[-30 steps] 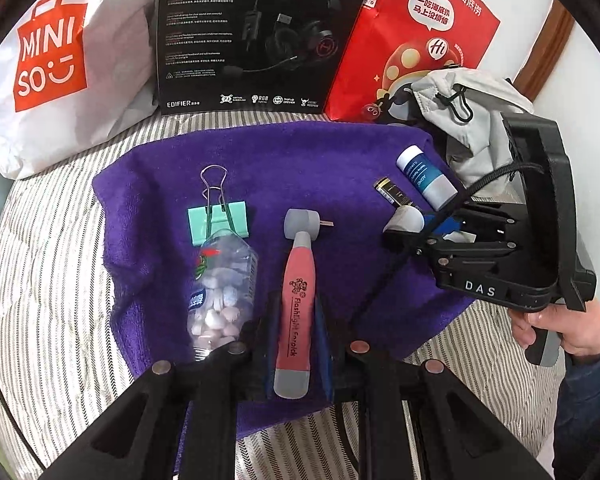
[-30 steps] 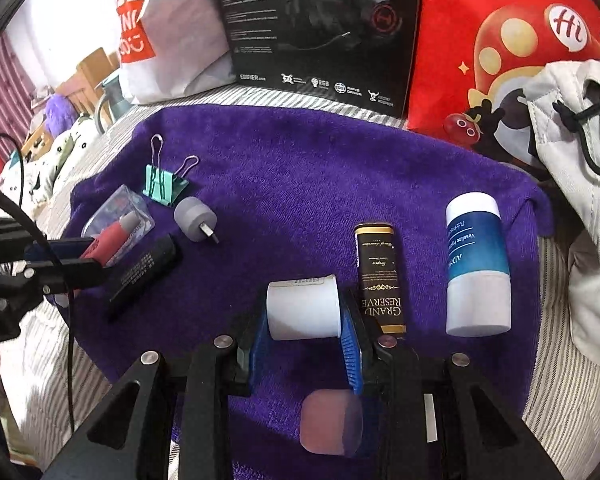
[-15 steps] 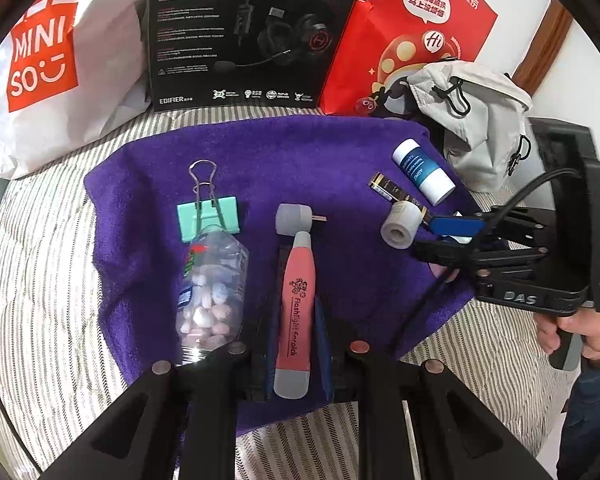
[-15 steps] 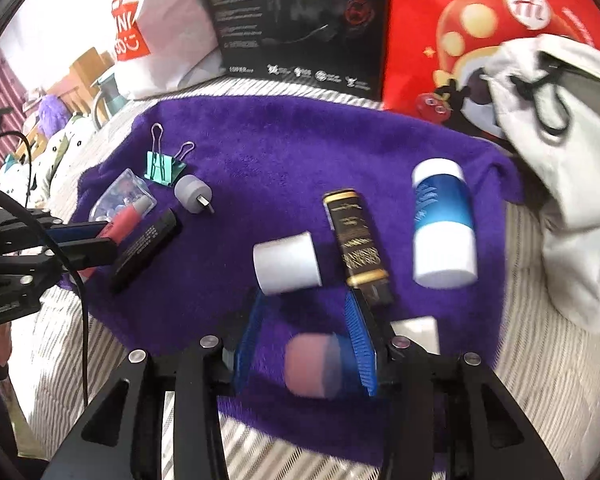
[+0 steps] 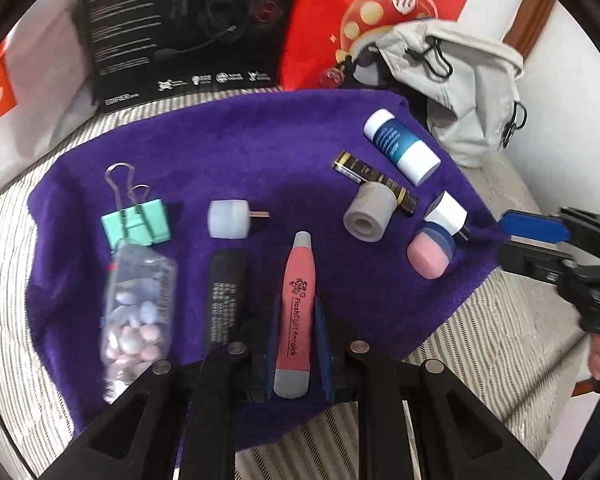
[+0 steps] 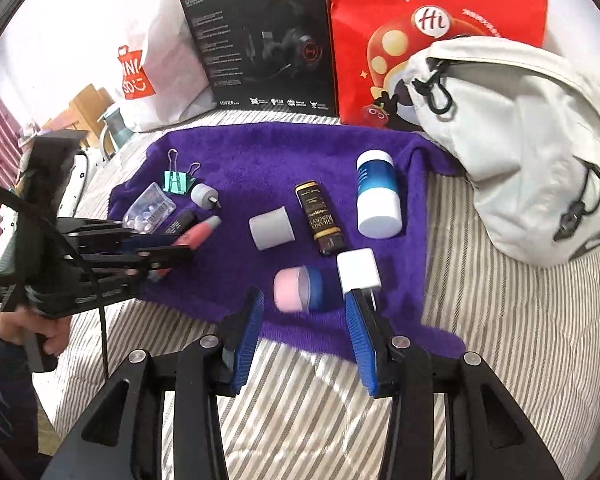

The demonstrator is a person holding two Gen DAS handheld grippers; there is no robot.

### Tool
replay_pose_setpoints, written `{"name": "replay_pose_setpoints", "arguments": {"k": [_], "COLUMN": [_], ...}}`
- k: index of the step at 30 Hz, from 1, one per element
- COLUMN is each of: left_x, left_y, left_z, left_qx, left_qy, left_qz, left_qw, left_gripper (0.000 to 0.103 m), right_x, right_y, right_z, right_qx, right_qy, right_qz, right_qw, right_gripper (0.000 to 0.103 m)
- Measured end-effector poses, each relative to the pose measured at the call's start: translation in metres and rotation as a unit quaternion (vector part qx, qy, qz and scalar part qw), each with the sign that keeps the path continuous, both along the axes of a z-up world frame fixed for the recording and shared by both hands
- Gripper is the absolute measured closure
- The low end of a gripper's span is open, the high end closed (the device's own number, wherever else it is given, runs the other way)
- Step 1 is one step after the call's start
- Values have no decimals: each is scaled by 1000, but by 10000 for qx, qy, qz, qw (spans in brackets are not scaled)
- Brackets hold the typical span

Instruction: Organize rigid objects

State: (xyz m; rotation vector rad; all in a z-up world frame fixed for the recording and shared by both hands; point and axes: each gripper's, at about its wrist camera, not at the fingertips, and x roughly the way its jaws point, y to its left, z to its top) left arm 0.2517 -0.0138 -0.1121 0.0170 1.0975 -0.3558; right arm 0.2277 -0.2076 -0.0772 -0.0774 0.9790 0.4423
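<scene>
A purple towel point(image 6: 268, 152) covers the striped bed point(image 6: 480, 320), bags and a box along its far edge. The left gripper point(image 5: 298, 344) is clamped on a pink pen point(image 5: 296, 312) at the towel's near edge. The right gripper point(image 6: 304, 320) stands wide apart and empty, just short of the pink-capped jar point(image 6: 296, 288) and white plug point(image 6: 358, 268); the towel's middle is bare.

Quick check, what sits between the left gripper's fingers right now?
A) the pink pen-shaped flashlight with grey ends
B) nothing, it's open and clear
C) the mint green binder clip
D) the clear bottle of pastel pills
A: in the left wrist view the pink pen-shaped flashlight lies lengthwise between the left gripper's blue-padded fingers, which close against its sides.
</scene>
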Motion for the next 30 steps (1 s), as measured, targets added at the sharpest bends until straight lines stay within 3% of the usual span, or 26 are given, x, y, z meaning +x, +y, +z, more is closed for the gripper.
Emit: {"name": "replay_pose_setpoints", "arguments": {"k": [11,18,23,26,27,28,30], "left_x": [-6,-10,-21,-36,-43,-52,-69], "left_y": [-13,-9,-9,-7,-6,-5,-4], "left_z": [-6,-6,5,22,28,36,49], "left_qx": [368,216,437,453,506,572,666], "left_qy": [-185,-162,-284,-450,-542,-674,-932], "left_qz": [-51,21,65,111,166,221,289], "left_qw": [9991,9996,9986,9979,9971,9958,9930], "left_gripper": [85,77,69,46,29,19,17], "right_x": [-25,-40,-50,-55,-58,-59,-62], "right_y": [-10,-12,-17,-19,-19,-19,-19], "right_z": [0,3,11,17,19,19,19], "right_qx": [385,337,312,235,200,183,173], "right_qy": [95,56,-68,-190,-254,-302,-334], "right_qz": [-40,-80,-263,-426,-484,-516,-592], "right_qw": [9992,9994,9991,9986,9983,9980,9975], "right_gripper": [60,56,49,35,29,27,16]}}
